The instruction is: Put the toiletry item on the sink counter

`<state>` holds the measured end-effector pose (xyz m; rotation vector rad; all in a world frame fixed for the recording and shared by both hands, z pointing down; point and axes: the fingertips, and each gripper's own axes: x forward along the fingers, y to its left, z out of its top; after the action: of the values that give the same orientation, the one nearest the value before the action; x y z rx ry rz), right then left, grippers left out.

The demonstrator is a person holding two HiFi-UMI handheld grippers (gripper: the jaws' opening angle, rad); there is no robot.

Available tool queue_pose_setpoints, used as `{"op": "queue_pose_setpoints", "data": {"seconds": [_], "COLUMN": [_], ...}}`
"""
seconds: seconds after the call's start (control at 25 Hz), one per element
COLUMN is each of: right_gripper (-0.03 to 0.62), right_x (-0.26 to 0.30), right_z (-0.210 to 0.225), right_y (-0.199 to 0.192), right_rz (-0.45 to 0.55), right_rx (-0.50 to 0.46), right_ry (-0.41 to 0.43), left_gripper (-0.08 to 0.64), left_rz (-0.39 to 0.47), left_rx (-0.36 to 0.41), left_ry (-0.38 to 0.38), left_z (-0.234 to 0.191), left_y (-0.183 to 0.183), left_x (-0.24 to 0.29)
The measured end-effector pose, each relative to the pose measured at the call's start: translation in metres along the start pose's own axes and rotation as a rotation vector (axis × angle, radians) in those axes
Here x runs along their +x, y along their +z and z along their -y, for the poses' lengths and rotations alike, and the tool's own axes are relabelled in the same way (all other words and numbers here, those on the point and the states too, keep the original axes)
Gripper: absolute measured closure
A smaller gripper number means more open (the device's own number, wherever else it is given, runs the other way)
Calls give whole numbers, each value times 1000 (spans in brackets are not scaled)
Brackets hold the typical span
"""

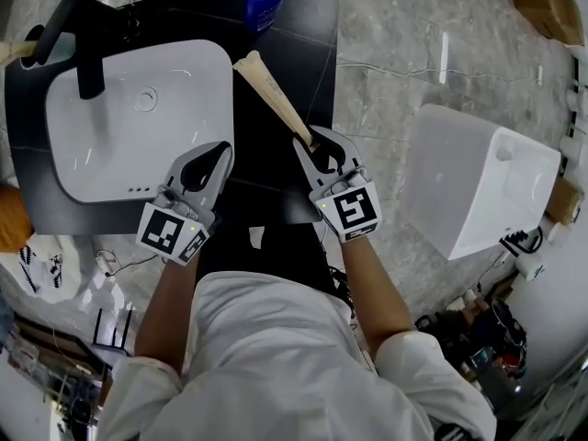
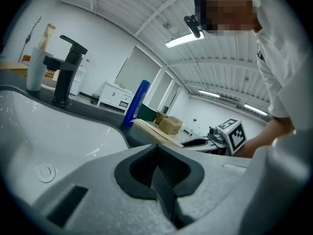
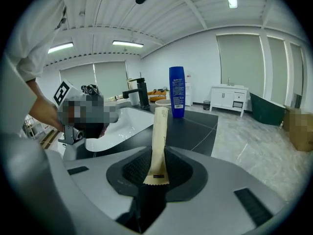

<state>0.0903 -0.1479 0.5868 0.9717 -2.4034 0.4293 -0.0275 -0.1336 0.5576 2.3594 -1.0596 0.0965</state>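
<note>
Right gripper (image 3: 155, 176): jaws clamped on the crimped tail of the tube (image 3: 159, 131). I see it held just off the near right corner of the basin (image 1: 101, 150), over the counter (image 1: 299, 35).

Left gripper (image 2: 159, 177): jaws pressed together, nothing between them. It sits over the basin's near right corner.

Writing: I can read none.
- The bottle (image 3: 177, 98) carries a label with pale print, too small to make out.
- The tube shows one small dark mark by its crimp, which I cannot read.
- Each marker cube (image 1: 356, 209) bears a black-and-white square pattern.

Tube: cream, long and narrow. Its long axis runs from the right gripper away from me, alongside the basin's right edge. The crimped end is in the jaws and the cap end leads toward the bottle. I cannot tell whether the cap end touches the counter.

Surroundings, placed from the basin:
- Counter: black, under and around the basin.
- Faucet (image 1: 89, 62): black, at the basin's far left rim, with its spout over the bowl.
- Cup (image 2: 34, 70): white, off the basin's far left corner beside the faucet, with a tan item (image 2: 47, 35) standing in it.
- Bottle: blue, upright, beyond the basin's far right corner. It is the nearest thing along the tube's line.
- White cabinet (image 1: 478, 191): on the floor, well to the right of the basin.
</note>
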Motion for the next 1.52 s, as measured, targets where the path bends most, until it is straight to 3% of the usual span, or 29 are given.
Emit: {"op": "queue_pose_setpoints", "data": {"seconds": [0.6,0.96,1.28,1.52], "right_gripper": [506,447,452,550], "right_x": [8,-2,-61,-136], "right_z": [-3,-5,0,-6], "right_y": [-13,0,82,167], "right_rz": [-92,-59,125,345], "right_rx": [-84,-39,-54,-89], "right_ry": [-50,-41,-121,-106], "left_gripper": [544,544,544,543], "left_rz": [-9,19,123,209], "left_rx": [10,15,75,171], "left_ry": [-18,-13,-21,-45], "left_z": [5,6,28,65], "left_y": [-6,10,81,143], "left_x": [-9,-26,-46,-64]}}
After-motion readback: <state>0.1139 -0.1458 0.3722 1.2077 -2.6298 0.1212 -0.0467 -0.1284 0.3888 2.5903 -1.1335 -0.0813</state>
